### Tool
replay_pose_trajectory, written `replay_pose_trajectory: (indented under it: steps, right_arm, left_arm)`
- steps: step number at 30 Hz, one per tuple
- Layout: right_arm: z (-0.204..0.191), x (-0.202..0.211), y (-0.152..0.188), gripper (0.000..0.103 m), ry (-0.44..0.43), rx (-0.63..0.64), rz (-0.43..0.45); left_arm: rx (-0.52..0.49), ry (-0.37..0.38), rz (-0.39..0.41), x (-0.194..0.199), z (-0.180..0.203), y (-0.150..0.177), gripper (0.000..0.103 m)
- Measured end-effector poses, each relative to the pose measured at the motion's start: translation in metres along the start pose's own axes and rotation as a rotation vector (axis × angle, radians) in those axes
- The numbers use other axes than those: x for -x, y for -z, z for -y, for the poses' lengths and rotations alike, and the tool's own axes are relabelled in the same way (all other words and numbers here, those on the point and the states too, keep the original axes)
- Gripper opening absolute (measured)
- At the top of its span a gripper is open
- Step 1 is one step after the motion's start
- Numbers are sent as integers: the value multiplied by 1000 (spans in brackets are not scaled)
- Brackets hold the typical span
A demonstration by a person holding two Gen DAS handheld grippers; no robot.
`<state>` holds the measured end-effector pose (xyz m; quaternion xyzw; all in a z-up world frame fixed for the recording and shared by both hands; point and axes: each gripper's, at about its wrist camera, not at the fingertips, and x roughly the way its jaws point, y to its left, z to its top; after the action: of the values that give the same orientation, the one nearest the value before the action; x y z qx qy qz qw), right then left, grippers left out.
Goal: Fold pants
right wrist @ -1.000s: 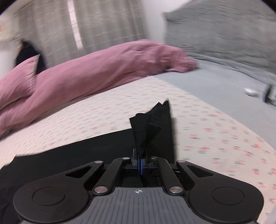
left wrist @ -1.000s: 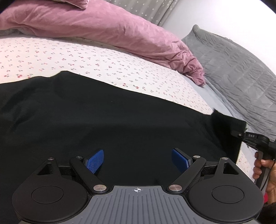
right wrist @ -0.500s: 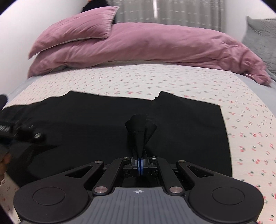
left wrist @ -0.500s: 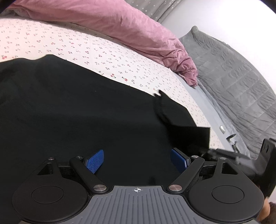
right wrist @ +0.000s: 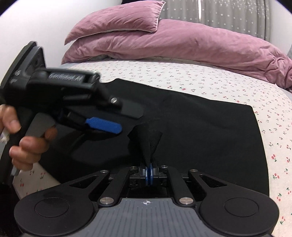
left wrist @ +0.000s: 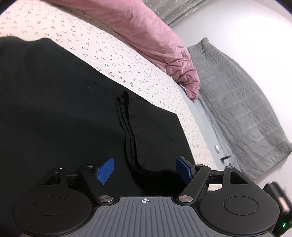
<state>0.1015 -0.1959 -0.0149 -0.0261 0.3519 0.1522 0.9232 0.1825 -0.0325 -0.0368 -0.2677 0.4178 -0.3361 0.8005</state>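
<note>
A bed is being covered by a white sheet [right wrist: 209,80] printed with small red cherries. At twelve o'clock in the right wrist view, two mauve pillows [right wrist: 164,38] are being propped along its head, with grey star-dotted curtains [right wrist: 228,14] being hung behind them. At three o'clock in the left wrist view, a grey quilted blanket [left wrist: 242,116] is being backed by a plain white wall [left wrist: 246,31].

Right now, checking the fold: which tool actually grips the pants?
The right tool, pinching a bunched peak of the black pants; the left tool stands open.
</note>
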Motion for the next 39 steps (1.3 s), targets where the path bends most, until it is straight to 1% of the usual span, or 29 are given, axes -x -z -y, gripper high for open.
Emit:
replay_pose_trajectory:
  steps: [3, 4, 7, 10, 13, 14, 15, 16, 17, 19, 20, 21, 22, 23, 27, 32, 33, 34, 35, 36, 37, 38, 39]
  right_arm:
    - [-5, 0, 1, 10, -17, 13, 5]
    - [-6, 1, 2, 10, -19, 20, 9]
    - [-11, 1, 2, 10, -14, 42, 16]
    - [-10, 1, 1, 10, -17, 42, 12]
    - [-10, 3, 1, 12, -8, 36, 24]
    - [-10, 4, 2, 18, 0, 37, 32]
    - [-11, 5, 3, 27, 10, 41, 38]
    - [-11, 6, 3, 30, 25, 47, 48]
    - [-12, 5, 3, 33, 36, 52, 56]
    - [-12, 5, 3, 32, 38, 55, 61]
    - [-13, 5, 4, 32, 28, 54, 64]
    - [-13, 5, 4, 26, 16, 56, 67]
    - [-14, 5, 4, 18, 3, 64, 73]
    - [-14, 6, 6, 2, -9, 72, 76]
    - [-19, 13, 5, 3, -34, 75, 107]
    - [-7, 33, 3, 3, -145, -34, 148]
    - [-6, 34, 3, 3, -159, -43, 145]
    - [-7, 35, 5, 3, -162, -45, 141]
    - [-8, 34, 6, 5, -163, -36, 134]
    - [-9, 33, 6, 9, -169, -27, 123]
    - [-9, 33, 6, 12, -185, -31, 112]
    - [-8, 34, 5, 20, -207, -48, 106]
    - [-5, 36, 4, 30, -224, -68, 106]
  left_arm:
    - [30, 12, 5, -3, -4, 0, 69]
    - [42, 17, 6, -3, -5, 0, 66]
    - [72, 28, 3, -8, -8, -2, 62]
    - [82, 25, -7, -14, -8, -2, 56]
    - [72, 17, -12, -19, -5, -2, 53]
    - [67, 14, -13, -21, -4, -2, 52]
    - [61, 10, -15, -23, -3, -2, 51]
    - [55, 8, -16, -24, -2, -1, 50]
    - [49, 5, -17, -26, -1, -1, 49]
    - [39, 0, -19, -25, 1, 1, 49]
    - [37, -1, -20, -26, 2, 1, 49]
    - [36, -2, -20, -26, 2, 0, 48]
    - [34, -2, -21, -27, 2, 0, 48]
    - [32, -2, -21, -28, 2, 0, 48]
    - [36, -3, -19, -29, 3, -1, 48]
    - [30, -7, -3, -31, 5, 1, 48]
    - [28, -10, 5, -30, 5, 2, 46]
    - [23, -28, 17, -29, 6, 4, 33]
    - [14, -53, 26, -29, 7, 4, 14]
    - [0, -84, 31, -30, 8, 5, 6]
    - [-12, -101, 35, -31, 8, 5, 3]
    - [-21, -113, 39, -29, 8, 4, 2]
    - [-35, -131, 44, -27, 10, 3, 2]
